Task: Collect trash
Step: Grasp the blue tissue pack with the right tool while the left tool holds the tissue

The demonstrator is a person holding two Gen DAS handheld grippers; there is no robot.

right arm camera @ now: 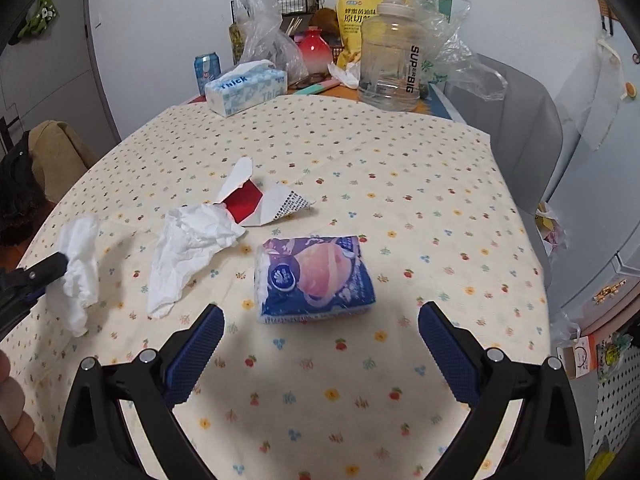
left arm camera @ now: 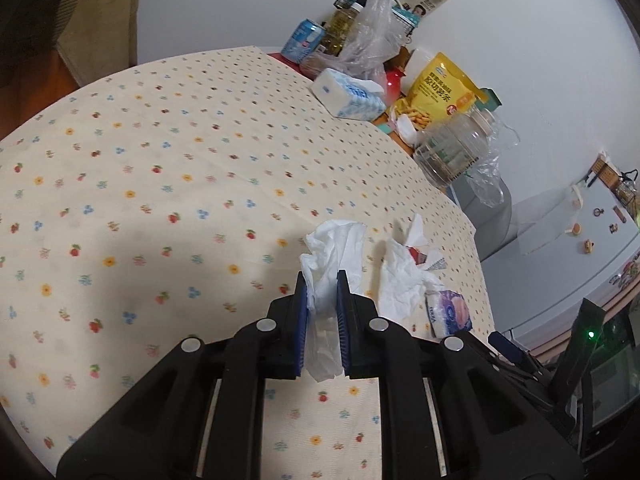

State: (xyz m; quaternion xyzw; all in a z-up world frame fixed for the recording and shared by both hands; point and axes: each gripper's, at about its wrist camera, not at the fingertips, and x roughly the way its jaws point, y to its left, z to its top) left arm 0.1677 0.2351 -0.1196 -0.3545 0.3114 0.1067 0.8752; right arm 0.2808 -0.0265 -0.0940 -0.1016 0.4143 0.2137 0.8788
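My left gripper [left arm camera: 322,280] is shut on a crumpled white tissue [left arm camera: 334,256] and holds it above the flowered tablecloth [left arm camera: 160,184]; the tissue also shows at the left of the right wrist view [right arm camera: 80,268]. A second crumpled tissue [right arm camera: 188,248] lies on the cloth, also seen in the left wrist view [left arm camera: 400,284]. Beside it is a torn red-and-white wrapper [right arm camera: 260,200]. A blue and purple tissue pack [right arm camera: 316,276] lies just ahead of my right gripper [right arm camera: 320,320], which is open wide and empty.
At the table's far edge stand a tissue box [right arm camera: 244,90], a drink can [right arm camera: 207,68], a clear big bottle [right arm camera: 394,56], a yellow snack bag [right arm camera: 360,12], plastic bags [right arm camera: 264,44] and a pink vase [right arm camera: 314,52]. A grey chair [right arm camera: 516,120] is at the right.
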